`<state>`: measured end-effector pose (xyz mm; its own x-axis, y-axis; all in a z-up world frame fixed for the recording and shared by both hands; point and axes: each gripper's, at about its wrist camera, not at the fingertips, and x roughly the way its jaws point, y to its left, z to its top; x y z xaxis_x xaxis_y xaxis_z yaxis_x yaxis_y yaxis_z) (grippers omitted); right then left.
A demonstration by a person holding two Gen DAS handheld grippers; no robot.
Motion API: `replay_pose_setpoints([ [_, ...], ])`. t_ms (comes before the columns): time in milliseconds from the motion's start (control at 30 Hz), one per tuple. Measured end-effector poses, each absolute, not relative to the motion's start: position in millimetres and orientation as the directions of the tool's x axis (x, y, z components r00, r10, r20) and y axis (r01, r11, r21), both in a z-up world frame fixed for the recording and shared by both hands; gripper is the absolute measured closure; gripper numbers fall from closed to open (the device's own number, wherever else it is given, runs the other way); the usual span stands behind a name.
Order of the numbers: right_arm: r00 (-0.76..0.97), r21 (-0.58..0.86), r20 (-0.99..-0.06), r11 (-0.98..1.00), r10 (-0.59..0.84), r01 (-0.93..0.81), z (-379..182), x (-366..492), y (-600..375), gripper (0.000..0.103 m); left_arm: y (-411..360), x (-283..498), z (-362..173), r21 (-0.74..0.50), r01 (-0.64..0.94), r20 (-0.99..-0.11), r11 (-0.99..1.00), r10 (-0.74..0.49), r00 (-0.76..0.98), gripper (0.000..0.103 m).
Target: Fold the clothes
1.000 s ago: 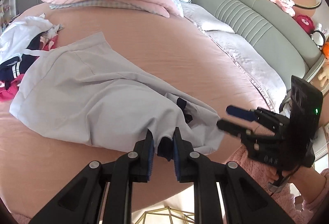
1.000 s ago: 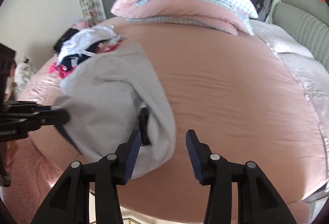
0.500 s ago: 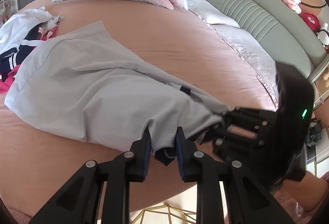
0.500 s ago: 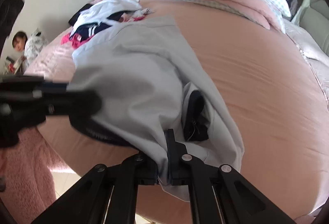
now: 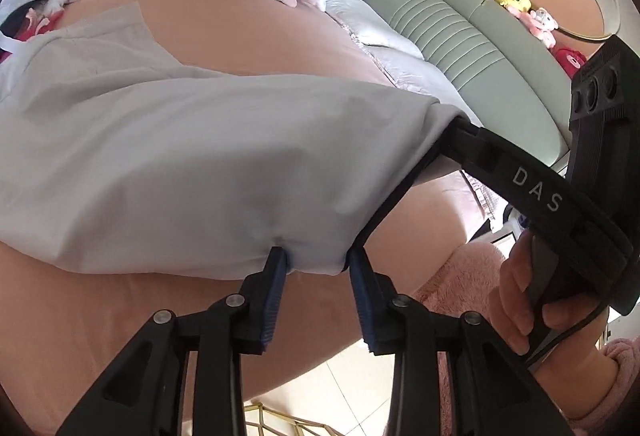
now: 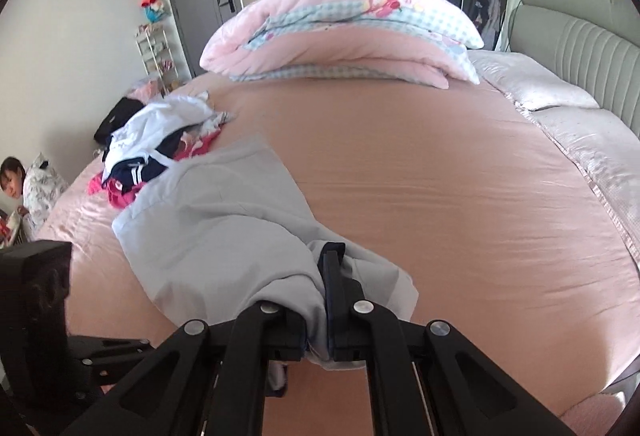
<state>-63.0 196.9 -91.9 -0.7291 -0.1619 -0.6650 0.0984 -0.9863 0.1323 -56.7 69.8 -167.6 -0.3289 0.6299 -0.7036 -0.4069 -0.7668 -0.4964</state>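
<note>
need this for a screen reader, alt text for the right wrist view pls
The right gripper is shut on the edge of a pale grey garment that trails across a pink bed. A heap of clothes lies beyond, a folded quilt behind.

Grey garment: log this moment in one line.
grey garment on bed | right claw shut on hem | left claw open at hem

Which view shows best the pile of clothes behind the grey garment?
The right wrist view: the pile lies whole on the bed, white, navy and pink pieces visible beyond the grey garment. The left wrist view shows only its edge.
</note>
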Motion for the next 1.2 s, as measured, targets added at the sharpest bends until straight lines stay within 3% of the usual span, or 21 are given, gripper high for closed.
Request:
replay_pose_setpoints([
  [267,-0.77,0.142,-0.607,-0.98,-0.198,0.14,-78,-44,192,0.099,105,-41,-177,-0.445,-0.447,-0.733,-0.776,0.602,-0.316,0.068],
  [400,-0.773,0.118,-0.608,-0.983,-0.183,0.139,-73,-43,191,0.099,115,-41,-179,-0.398,-0.384,-0.747,-0.833,0.537,-0.392,0.069],
  [467,-0.776,0.11,-0.609,-0.987,-0.163,0.121,-77,-40,193,0.099,112,-45,-173,-0.33,-0.342,-0.754,-0.88,0.464,-0.465,0.084],
  [600,-0.735,0.104,-0.666,-0.991,-0.129,0.08,-101,-44,202,0.099,90,-52,-156,-0.274,-0.284,-0.743,-0.919,0.39,-0.544,0.091],
  [867,-0.603,0.066,-0.783,-0.984,-0.155,0.168,-151,-47,175,0.099,49,-61,-123,-0.23,-0.231,-0.701,-0.945,0.326,-0.634,0.092],
  [1000,-0.586,0.015,-0.802,-0.985,-0.114,0.172,-161,-54,160,0.099,39,-63,-120,-0.231,-0.214,-0.734,-0.949,0.315,-0.602,0.092],
  [1200,-0.602,-0.034,-0.797,-0.99,-0.058,0.14,-156,-71,164,0.097,18,-46,-93,-0.219,-0.186,-0.699,-0.958,0.287,-0.655,0.092],
])
